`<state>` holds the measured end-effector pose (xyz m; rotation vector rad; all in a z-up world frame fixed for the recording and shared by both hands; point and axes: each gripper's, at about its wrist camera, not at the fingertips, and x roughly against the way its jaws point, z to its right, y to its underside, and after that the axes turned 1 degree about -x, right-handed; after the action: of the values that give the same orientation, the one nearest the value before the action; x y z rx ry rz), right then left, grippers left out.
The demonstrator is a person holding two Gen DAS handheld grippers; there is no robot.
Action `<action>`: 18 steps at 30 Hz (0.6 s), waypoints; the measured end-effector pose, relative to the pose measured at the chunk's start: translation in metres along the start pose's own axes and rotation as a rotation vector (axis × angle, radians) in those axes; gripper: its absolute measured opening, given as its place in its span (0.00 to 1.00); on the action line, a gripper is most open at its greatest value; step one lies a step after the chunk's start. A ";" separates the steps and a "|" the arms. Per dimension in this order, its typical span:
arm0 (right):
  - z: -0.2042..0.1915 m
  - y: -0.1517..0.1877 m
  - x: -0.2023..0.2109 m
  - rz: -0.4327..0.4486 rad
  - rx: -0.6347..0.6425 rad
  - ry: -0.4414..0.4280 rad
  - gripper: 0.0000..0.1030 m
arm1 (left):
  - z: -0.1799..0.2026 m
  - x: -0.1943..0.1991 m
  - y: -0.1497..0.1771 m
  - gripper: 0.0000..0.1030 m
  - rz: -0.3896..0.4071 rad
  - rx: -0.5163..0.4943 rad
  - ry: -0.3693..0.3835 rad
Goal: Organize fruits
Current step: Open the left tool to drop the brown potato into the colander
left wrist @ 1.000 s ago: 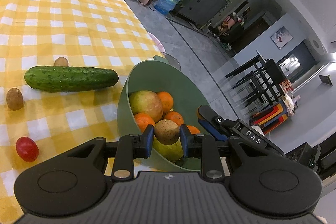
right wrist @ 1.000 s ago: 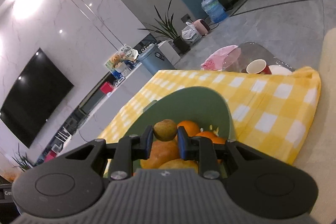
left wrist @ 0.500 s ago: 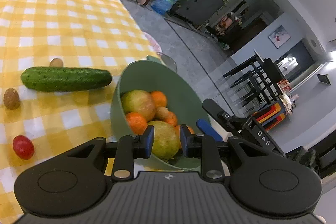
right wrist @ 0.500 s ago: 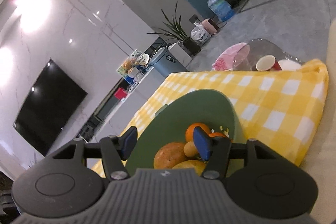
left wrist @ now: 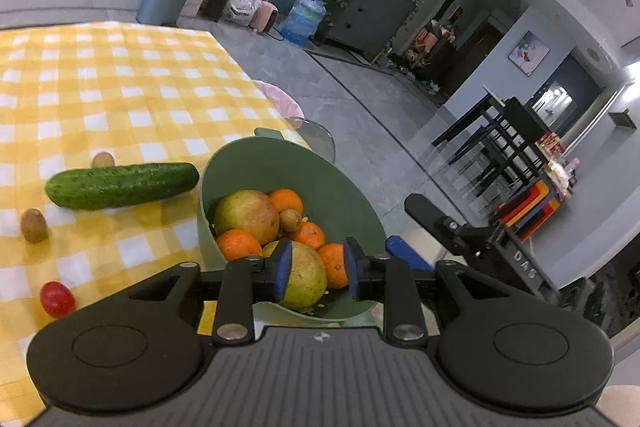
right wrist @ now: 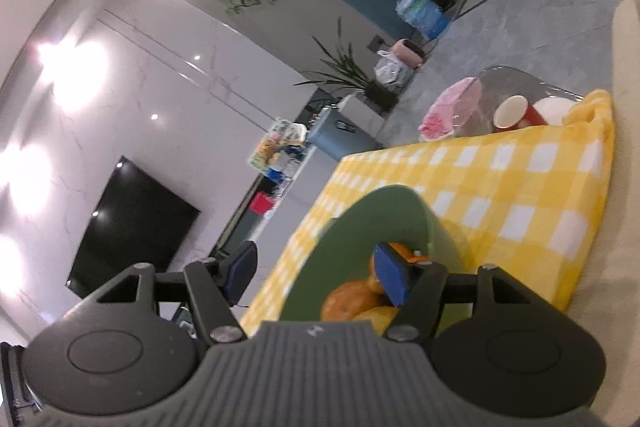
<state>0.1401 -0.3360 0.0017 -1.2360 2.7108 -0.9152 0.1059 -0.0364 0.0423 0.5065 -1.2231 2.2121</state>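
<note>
A green bowl [left wrist: 320, 183] sits on the yellow checked cloth and holds oranges, two large yellow-green fruits and a small brown kiwi [left wrist: 290, 219]. My left gripper [left wrist: 316, 269] hovers over the bowl's near rim, jaws parted and empty. My right gripper [right wrist: 316, 277] is open wide and empty, raised beside the bowl [right wrist: 384, 211]; it shows in the left wrist view as a black arm [left wrist: 452, 231]. Two more kiwis [left wrist: 34, 225] [left wrist: 103, 159] lie on the cloth to the left.
A cucumber [left wrist: 122, 185] lies left of the bowl. A red cherry tomato [left wrist: 57, 299] lies near the front left. The table edge runs right behind the bowl. A red paper cup [right wrist: 514, 113] stands on a glass side table beyond the cloth.
My right gripper opened and let the kiwi drop into the bowl, then lifted away. My left gripper pulled back slightly, jaws still parted.
</note>
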 end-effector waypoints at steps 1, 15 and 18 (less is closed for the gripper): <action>-0.004 0.000 0.001 -0.001 0.010 -0.001 0.61 | 0.003 0.003 0.000 0.39 0.000 -0.013 -0.015; -0.064 0.021 -0.003 -0.114 0.176 0.034 0.65 | 0.002 0.048 -0.001 0.73 -0.015 -0.061 -0.173; -0.079 0.031 -0.007 -0.130 0.194 0.034 0.65 | -0.004 0.056 -0.001 0.73 -0.032 -0.047 -0.185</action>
<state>0.1039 -0.2756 0.0492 -1.3793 2.5166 -1.1909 0.0632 -0.0162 0.0722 0.7203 -1.3481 2.1421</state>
